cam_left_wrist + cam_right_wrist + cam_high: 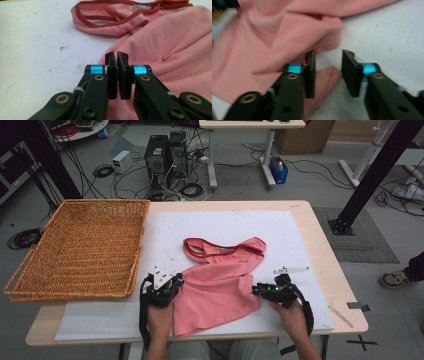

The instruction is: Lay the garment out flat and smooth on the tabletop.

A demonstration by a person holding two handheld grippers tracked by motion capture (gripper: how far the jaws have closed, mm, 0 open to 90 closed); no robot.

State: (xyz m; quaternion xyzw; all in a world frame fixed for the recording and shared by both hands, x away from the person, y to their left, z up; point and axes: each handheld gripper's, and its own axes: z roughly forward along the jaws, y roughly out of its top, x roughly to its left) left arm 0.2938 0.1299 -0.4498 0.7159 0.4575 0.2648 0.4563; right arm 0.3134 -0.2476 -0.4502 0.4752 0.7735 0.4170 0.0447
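Observation:
A pink sleeveless shirt [220, 280] with dark red trim lies crumpled on the white mat [280, 235], neck end away from me. My left gripper [179, 281] sits at the shirt's left edge. In the left gripper view its jaws [116, 56] stand shut over the edge of the shirt [170, 37]; I cannot tell whether cloth is pinched. My right gripper [255, 291] is at the shirt's lower right corner. In the right gripper view it stands open [328, 56], low over the mat, with a flap of the shirt [287, 32] lying between the jaws, unpressed.
A large wicker basket [80, 245] stands on the table's left side, overhanging the edge. A thin metal strip [290, 269] lies just beyond the right gripper and a wooden stick [340, 315] near the front right corner. A person's shoe [395, 279] is on the floor at right.

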